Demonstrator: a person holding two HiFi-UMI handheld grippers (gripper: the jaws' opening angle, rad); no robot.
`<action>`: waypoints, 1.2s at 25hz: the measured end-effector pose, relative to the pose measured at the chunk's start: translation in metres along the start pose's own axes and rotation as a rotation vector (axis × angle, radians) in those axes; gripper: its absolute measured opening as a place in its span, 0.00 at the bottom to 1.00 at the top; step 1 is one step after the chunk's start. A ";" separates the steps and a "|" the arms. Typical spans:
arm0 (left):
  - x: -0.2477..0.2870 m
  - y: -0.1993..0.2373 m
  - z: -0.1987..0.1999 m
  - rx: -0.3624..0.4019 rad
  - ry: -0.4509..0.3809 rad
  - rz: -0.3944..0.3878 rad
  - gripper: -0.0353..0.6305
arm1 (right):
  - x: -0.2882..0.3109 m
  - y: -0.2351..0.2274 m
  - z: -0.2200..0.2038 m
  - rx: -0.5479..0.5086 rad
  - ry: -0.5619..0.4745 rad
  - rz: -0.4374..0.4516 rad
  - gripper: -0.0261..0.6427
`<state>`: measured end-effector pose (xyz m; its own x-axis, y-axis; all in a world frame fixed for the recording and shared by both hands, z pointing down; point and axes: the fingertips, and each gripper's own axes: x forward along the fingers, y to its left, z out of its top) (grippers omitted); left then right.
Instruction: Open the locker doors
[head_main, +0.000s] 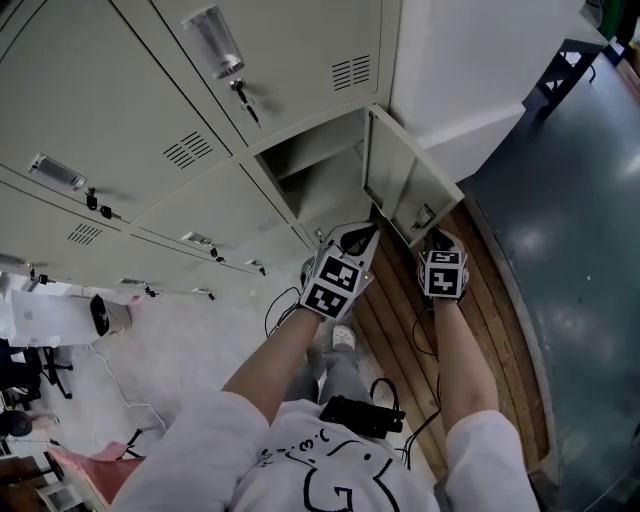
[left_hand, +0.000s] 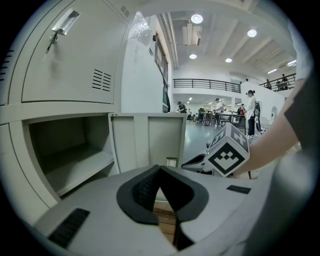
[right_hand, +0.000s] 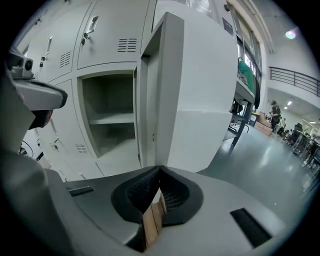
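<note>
Your white T-shirt (head_main: 300, 470) and the black box (head_main: 362, 415) at your waist sit closest to the head camera, and just past them both tools are up by the lockers. Your left gripper (left_hand: 160, 169) has its jaws pinched together on nothing. Your right gripper (right_hand: 159, 172) is the same, tips meeting with only the wooden floor (head_main: 500, 330) showing behind them. So heads up: my guess is you can't hook a handle until you spread one of them, and poking a closed tip at a latch could just skid off the painted metal.

The open door (head_main: 405, 185) is in the column at the right end of the bank, swung out to the right and standing edge-on just ahead of the right gripper. It looks like thin, pale grey sheet steel with folded edges and a small latch (head_main: 425, 215) near its free edge. The compartment (head_main: 320, 175) behind it is bare, with one shelf.

That door would probably swing back if you bump it, or bang into the white side panel (head_main: 450, 90) if you shove it further. The closed doors (head_main: 120, 140) up and to the left have keys (head_main: 245, 100) hanging in the locks, easy to knock. Watch the loose cable (head_main: 278, 305) by your left arm too, since it could snag.
</note>
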<state>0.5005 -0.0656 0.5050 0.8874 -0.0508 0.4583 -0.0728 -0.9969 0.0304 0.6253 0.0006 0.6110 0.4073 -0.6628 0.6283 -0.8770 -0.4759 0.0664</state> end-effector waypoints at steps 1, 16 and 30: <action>0.000 0.001 -0.001 -0.001 0.002 0.002 0.07 | 0.001 -0.002 0.000 0.003 0.002 -0.002 0.03; -0.061 0.030 -0.013 -0.014 -0.044 0.032 0.07 | -0.038 0.038 0.015 0.082 -0.091 -0.032 0.03; -0.185 0.075 -0.054 -0.043 -0.092 0.056 0.07 | -0.109 0.235 0.051 -0.068 -0.224 0.105 0.03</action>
<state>0.3058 -0.1278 0.4707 0.9192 -0.1134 0.3772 -0.1409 -0.9889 0.0461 0.3879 -0.0688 0.5184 0.3530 -0.8215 0.4478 -0.9294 -0.3629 0.0669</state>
